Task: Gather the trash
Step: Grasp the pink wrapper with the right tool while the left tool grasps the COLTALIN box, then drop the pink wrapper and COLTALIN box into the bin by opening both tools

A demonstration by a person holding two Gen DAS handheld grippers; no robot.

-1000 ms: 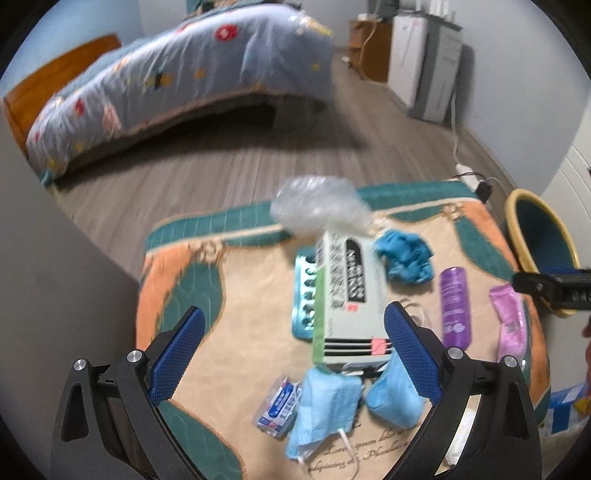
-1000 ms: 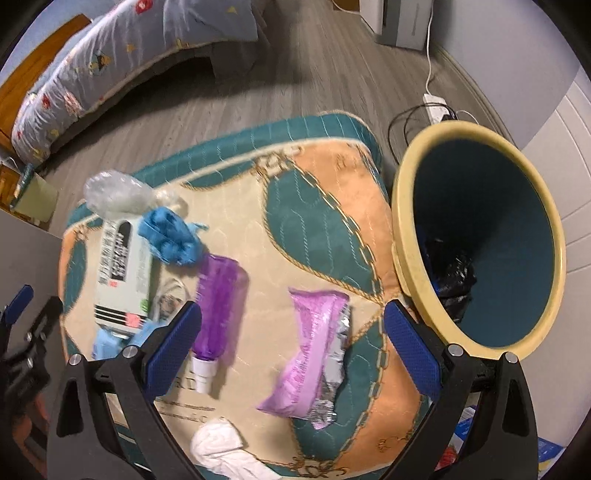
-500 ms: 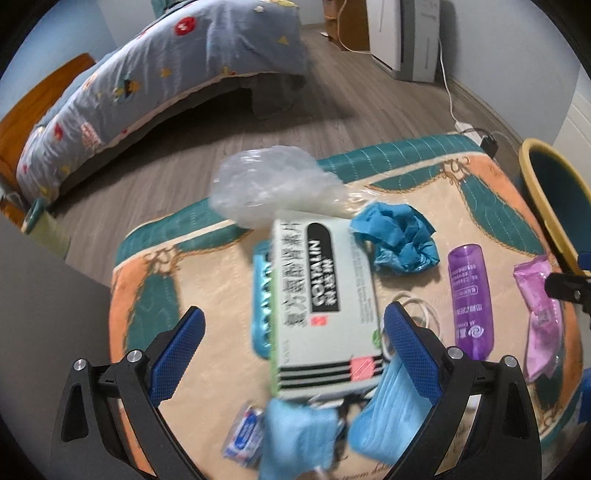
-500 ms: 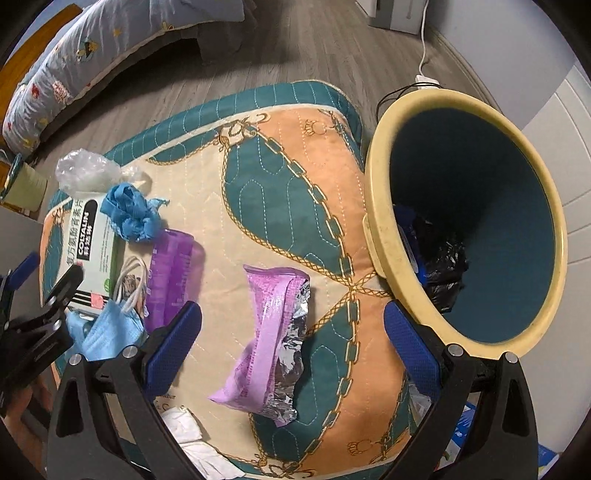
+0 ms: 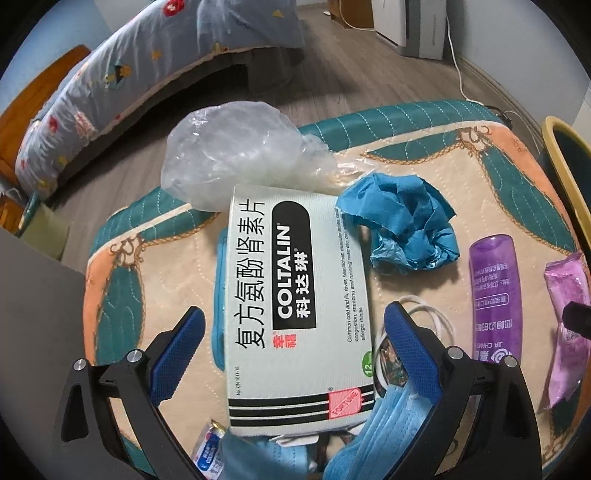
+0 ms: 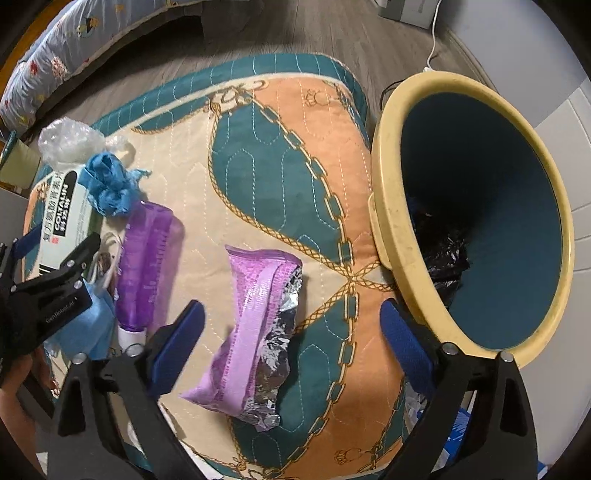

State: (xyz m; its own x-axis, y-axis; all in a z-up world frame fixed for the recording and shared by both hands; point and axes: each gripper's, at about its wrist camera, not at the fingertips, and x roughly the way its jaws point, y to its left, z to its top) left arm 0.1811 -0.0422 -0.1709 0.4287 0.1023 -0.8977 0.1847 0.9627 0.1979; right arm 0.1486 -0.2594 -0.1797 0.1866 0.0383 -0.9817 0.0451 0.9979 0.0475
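Observation:
My left gripper [image 5: 291, 343] is open, its fingers on either side of a white Coltalin medicine box [image 5: 295, 310] lying on the quilted table cover [image 5: 491, 192]. My right gripper [image 6: 291, 332] is open above a pink foil wrapper [image 6: 258, 325]. The yellow-rimmed trash bin [image 6: 476, 206] stands to its right, with dark trash inside. Other trash lies around: a clear plastic bag [image 5: 236, 155], a crumpled blue cloth [image 5: 406, 225], a purple bottle [image 5: 495, 295], blue face masks [image 5: 376, 435] and a small packet [image 5: 208, 450].
A bed with a patterned quilt [image 5: 147, 62] stands beyond the table across a wooden floor. A white cabinet [image 5: 413, 22] and a cable run along the far wall. The left gripper also shows at the left in the right wrist view [image 6: 48, 273].
My left gripper has moved forward and down until its fingers flank the medicine box. My right gripper has moved closer over the pink wrapper, nearer the bin.

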